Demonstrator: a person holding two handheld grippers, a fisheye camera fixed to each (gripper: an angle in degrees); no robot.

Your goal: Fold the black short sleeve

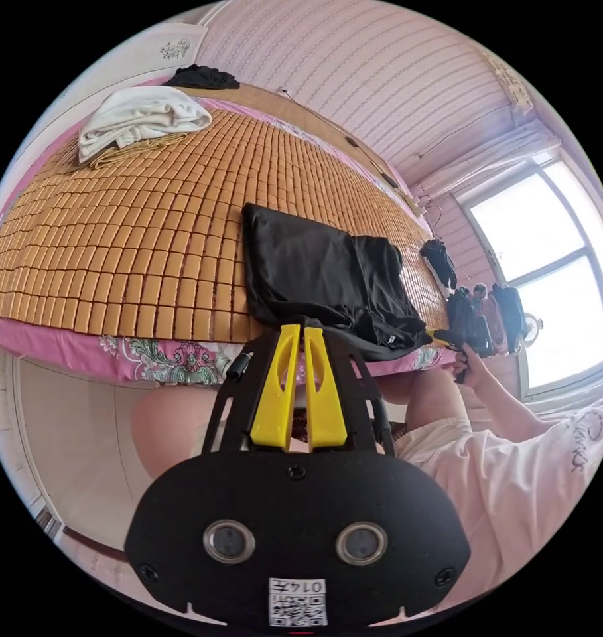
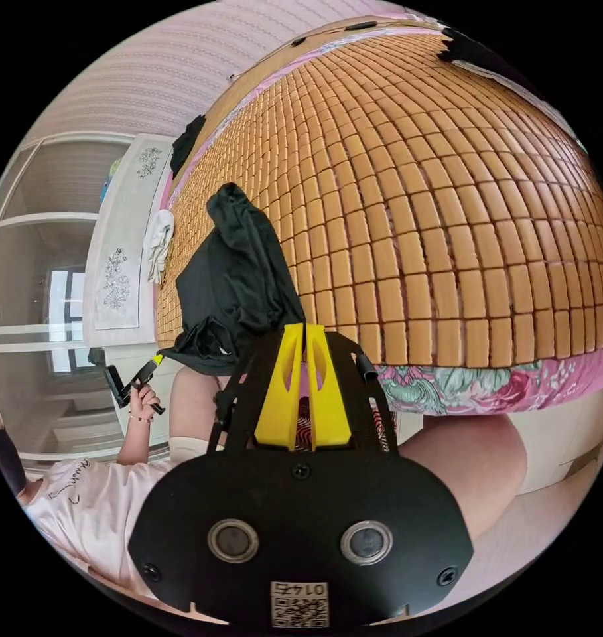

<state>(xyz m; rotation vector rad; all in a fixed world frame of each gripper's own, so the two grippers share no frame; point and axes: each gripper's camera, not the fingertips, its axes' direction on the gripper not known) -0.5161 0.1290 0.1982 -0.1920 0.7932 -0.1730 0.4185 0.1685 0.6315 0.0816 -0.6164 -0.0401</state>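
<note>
On the woven orange bamboo mat [image 1: 148, 245] covering the bed, the soft, limp black short-sleeve shirt [image 1: 314, 272] lies half-folded at the near edge — best pinched at a hem corner — while the left gripper [image 1: 300, 332] and right gripper [image 2: 304, 330] hover closed, holding nothing.

My left gripper view sits low off the bed's edge, looking across the bamboo mat [image 1: 148, 232] toward the window [image 1: 546, 279]. My right gripper view looks up the mat [image 2: 447, 199] from the same edge, probably further along. Both share the black shirt [image 1: 314, 272] [image 2: 235, 279], close by.
</note>
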